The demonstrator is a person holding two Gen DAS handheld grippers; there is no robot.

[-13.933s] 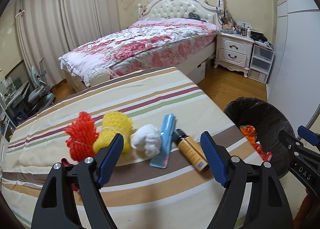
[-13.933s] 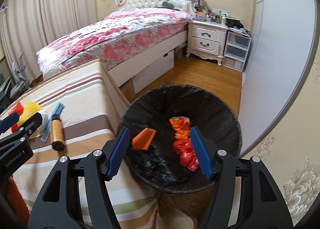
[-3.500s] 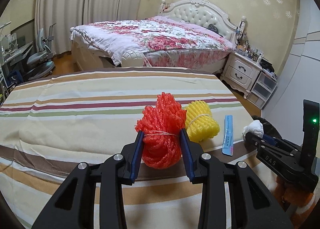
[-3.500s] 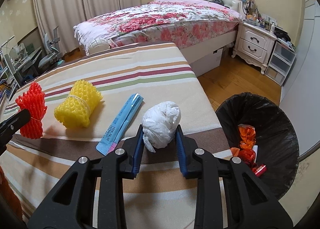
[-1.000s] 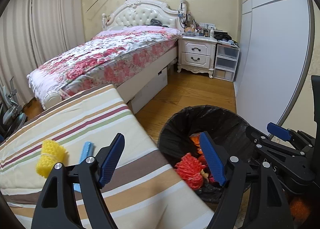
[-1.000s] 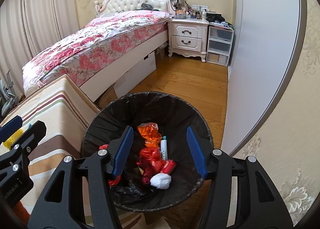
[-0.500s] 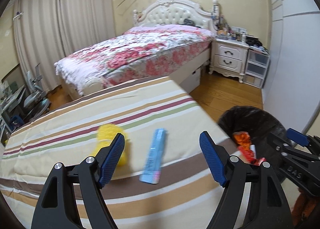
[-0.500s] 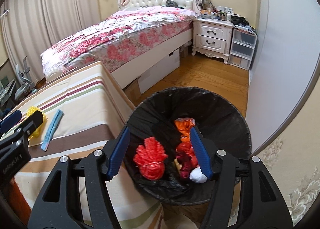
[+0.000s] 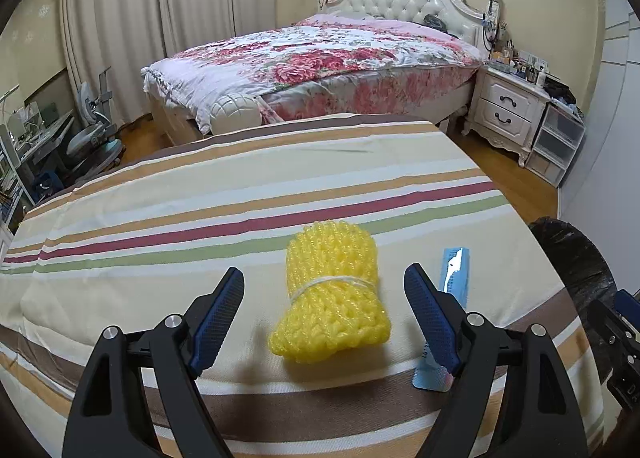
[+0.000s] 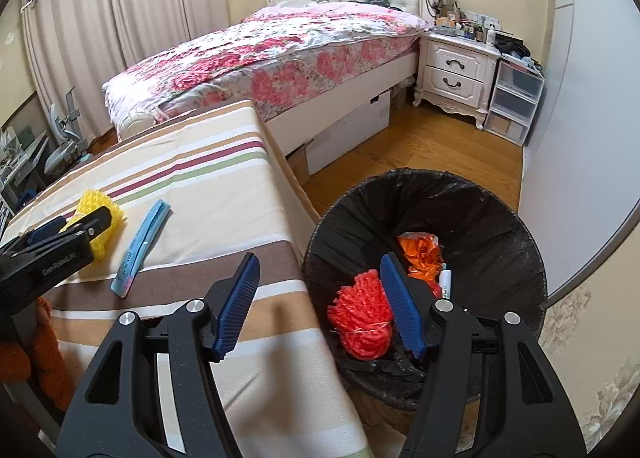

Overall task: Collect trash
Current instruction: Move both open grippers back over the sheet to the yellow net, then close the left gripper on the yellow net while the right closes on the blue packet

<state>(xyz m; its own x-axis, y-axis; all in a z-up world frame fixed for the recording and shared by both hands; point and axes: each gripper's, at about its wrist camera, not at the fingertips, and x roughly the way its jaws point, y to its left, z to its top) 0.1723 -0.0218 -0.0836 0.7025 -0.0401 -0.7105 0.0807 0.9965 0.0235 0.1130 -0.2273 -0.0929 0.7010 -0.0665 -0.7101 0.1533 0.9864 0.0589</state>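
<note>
Left wrist: left gripper (image 9: 324, 312) was spread wide, nothing held. Yellow net (image 9: 334, 300) lay between its fingers and just ahead, on the striped cloth (image 9: 200, 209). Blue packet (image 9: 448, 314) sat by the right finger (partly hidden behind it). Bin (image 9: 580, 262) edge was far right.

Right wrist: right gripper (image 10: 320, 306) was also spread, empty, over the cloth edge. Bin (image 10: 500, 217) was ahead-right; red net (image 10: 362, 316) lay inside beside its right finger. Yellow net (image 10: 98, 217) and packet (image 10: 142, 244) were far left, by the left gripper (image 10: 60, 238).

floral bed (image 9: 328, 57), white nightstand (image 10: 456, 73), curtains (image 9: 168, 17)
</note>
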